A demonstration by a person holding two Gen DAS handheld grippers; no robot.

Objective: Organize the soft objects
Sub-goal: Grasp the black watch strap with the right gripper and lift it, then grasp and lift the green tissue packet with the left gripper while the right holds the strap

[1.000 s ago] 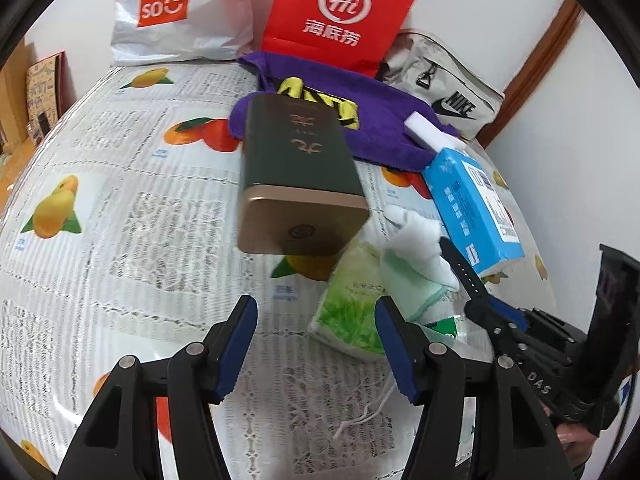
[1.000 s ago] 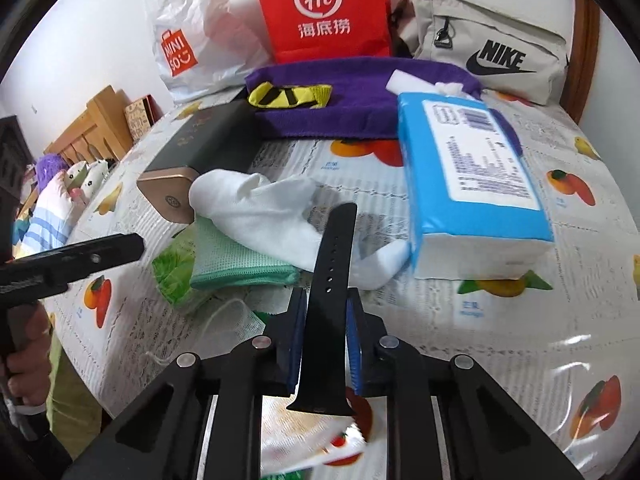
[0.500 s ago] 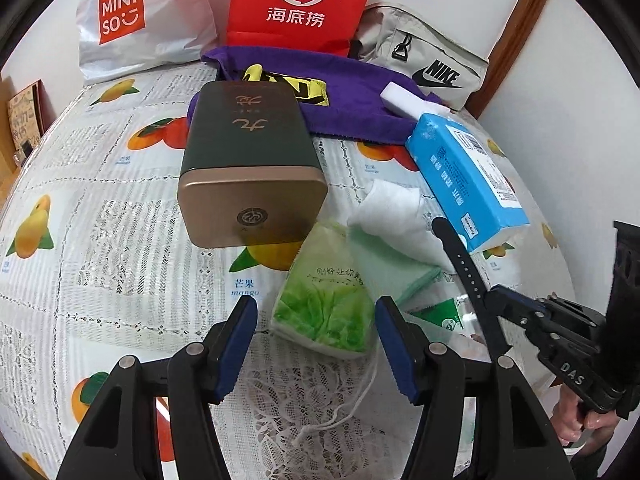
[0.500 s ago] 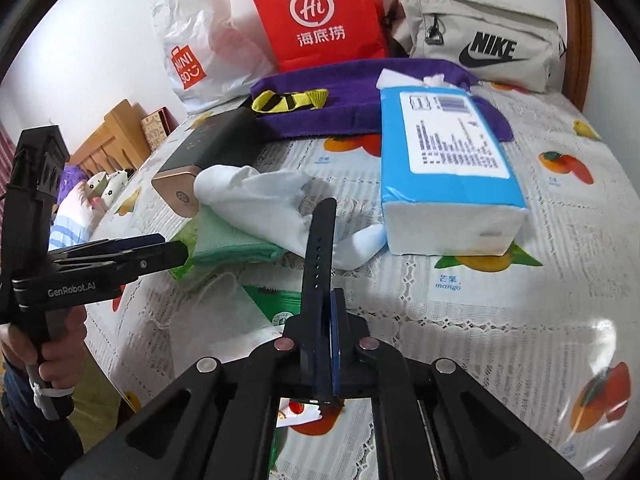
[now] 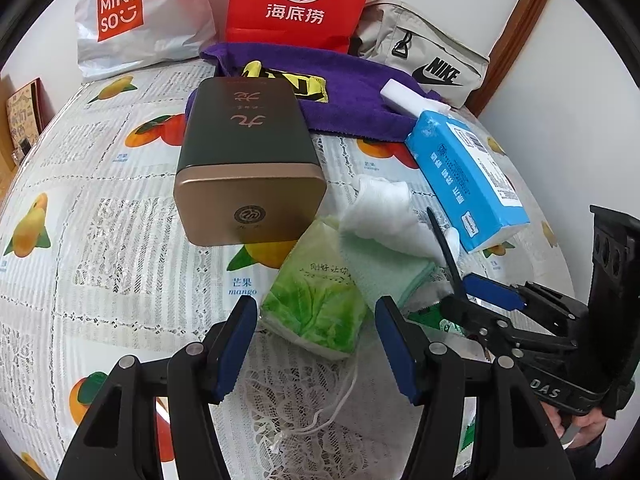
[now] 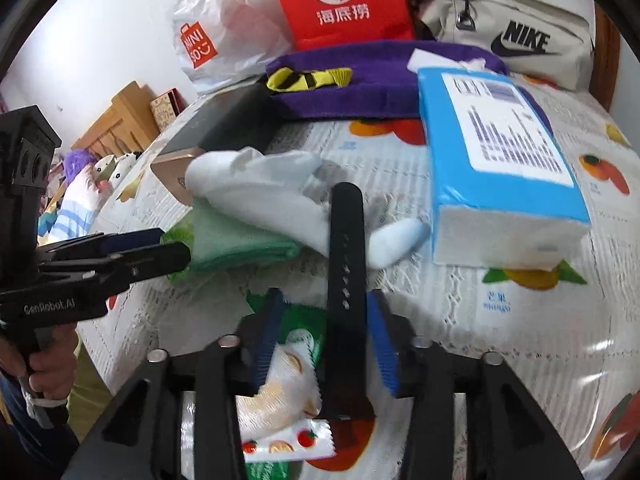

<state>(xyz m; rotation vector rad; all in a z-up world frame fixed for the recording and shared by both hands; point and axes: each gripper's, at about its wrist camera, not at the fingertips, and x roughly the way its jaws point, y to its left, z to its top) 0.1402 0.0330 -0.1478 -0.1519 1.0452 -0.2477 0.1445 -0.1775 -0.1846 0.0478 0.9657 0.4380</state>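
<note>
My left gripper [image 5: 316, 340] is open, its jaws on either side of a green tissue pack [image 5: 316, 304] on the table. A folded mint cloth [image 5: 384, 268] and a white sock [image 5: 384, 212] lie just beyond it. My right gripper [image 6: 324, 336] is open; a black strap [image 6: 346, 260] stands between its jaws against the right pad, whether still gripped I cannot tell. The strap [image 5: 446, 252] also shows in the left wrist view. The sock [image 6: 256, 192] and mint cloth [image 6: 236, 240] lie ahead of the right gripper.
A dark tin with a gold end [image 5: 244, 160] lies left of the sock. A blue tissue box [image 5: 464, 176], purple towel [image 5: 352, 96], red bag [image 5: 296, 0], Miniso bag [image 5: 132, 20] and Nike pouch [image 5: 424, 60] sit behind. Snack packets [image 6: 288, 412] lie under the right gripper.
My right gripper's jaws have opened from shut on the black strap. My left gripper has moved closer to the green tissue pack.
</note>
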